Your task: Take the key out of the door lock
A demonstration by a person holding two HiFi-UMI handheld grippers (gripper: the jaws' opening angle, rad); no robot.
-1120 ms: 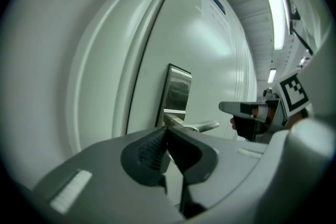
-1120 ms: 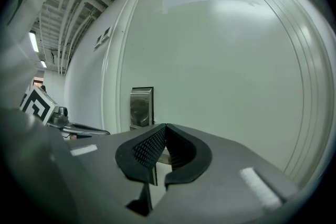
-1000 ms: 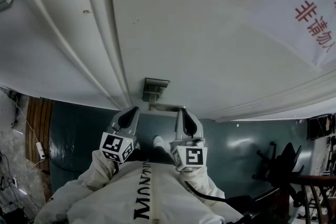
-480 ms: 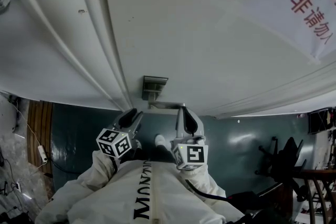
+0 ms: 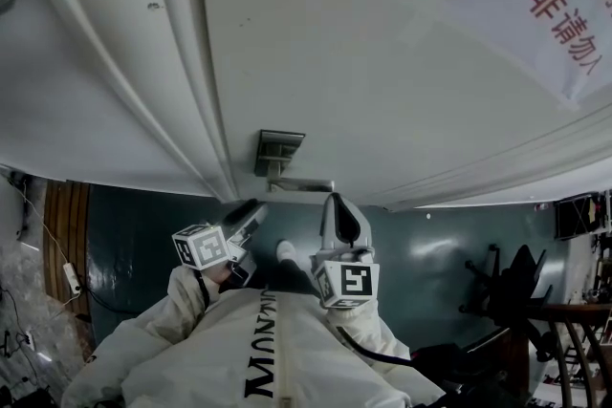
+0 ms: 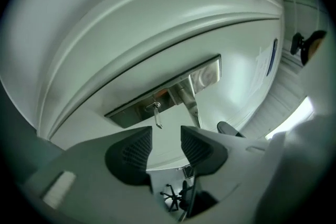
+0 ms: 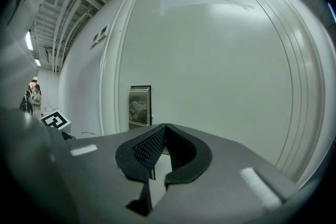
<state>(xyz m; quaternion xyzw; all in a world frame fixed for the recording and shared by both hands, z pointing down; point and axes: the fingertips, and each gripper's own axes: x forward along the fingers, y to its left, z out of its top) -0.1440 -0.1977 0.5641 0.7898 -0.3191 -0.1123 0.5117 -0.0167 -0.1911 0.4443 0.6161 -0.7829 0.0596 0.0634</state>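
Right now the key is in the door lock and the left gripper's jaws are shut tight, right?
No. The left gripper has its jaws apart, having just been opening, with nothing between them, as the left gripper view shows. The key is in the door lock, ahead of them.

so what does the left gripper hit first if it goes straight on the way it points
Most likely the key hanging in the lock plate: it sits just above the gap of the left gripper, whose jaws have just been opening, with nothing between them. Depth is unclear.
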